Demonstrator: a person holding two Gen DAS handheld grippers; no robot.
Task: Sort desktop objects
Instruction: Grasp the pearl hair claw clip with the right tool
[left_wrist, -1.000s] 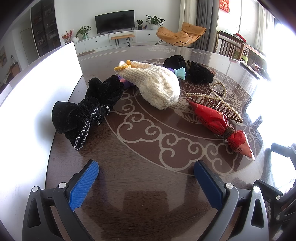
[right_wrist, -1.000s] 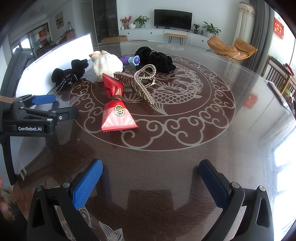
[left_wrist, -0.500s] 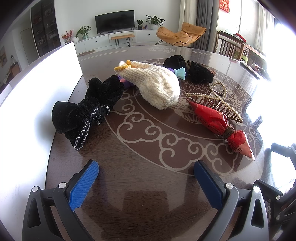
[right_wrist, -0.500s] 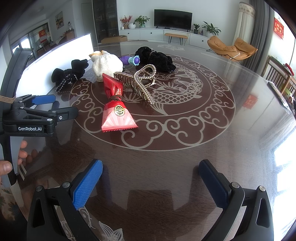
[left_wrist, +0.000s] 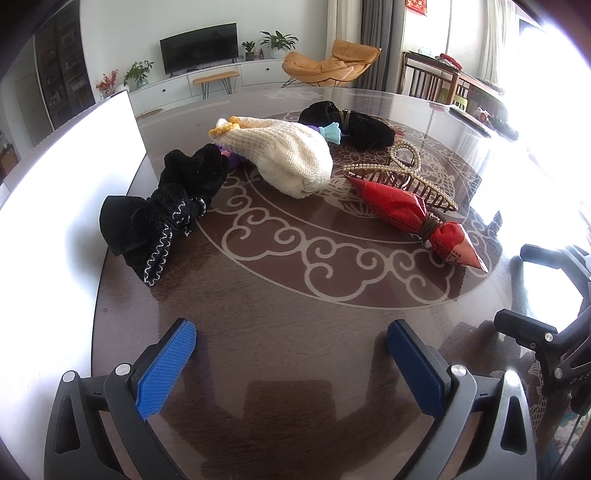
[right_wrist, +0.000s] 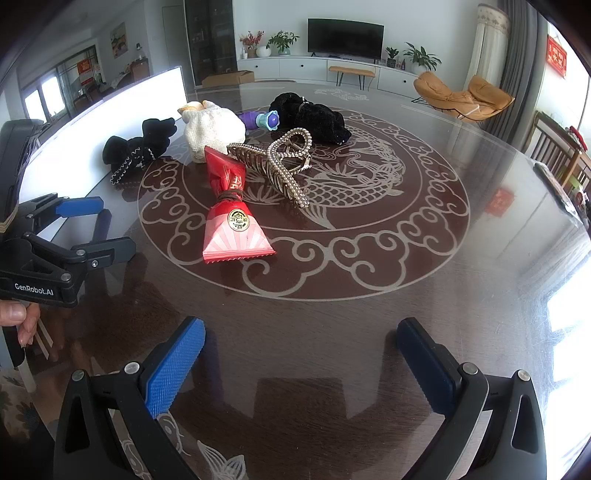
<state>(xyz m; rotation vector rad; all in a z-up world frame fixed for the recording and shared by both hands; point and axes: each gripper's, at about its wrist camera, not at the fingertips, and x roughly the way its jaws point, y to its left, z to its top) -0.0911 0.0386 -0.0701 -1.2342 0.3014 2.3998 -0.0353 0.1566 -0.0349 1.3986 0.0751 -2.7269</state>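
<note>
Hovered low over the near edge of a dark glass-topped table with pale scrollwork. Left gripper spread wide and empty, blue pads well apart; right gripper likewise wide, holding nothing. Seen from the right wrist view with fingers of a hand wrapped on the left gripper's handle.

Lay scattered ahead, all untouched: a black velvet bow with white zigzag stitching beside a white box wall; a cream knitted pouch in the middle, touching a purple and teal toy behind it; a black scrunchie farther back. Rested nearer the right gripper: a red candy-shaped packet tied at its waist, gold seal up, just beside and partly overlapped by a pearl-studded claw hair clip.
</note>
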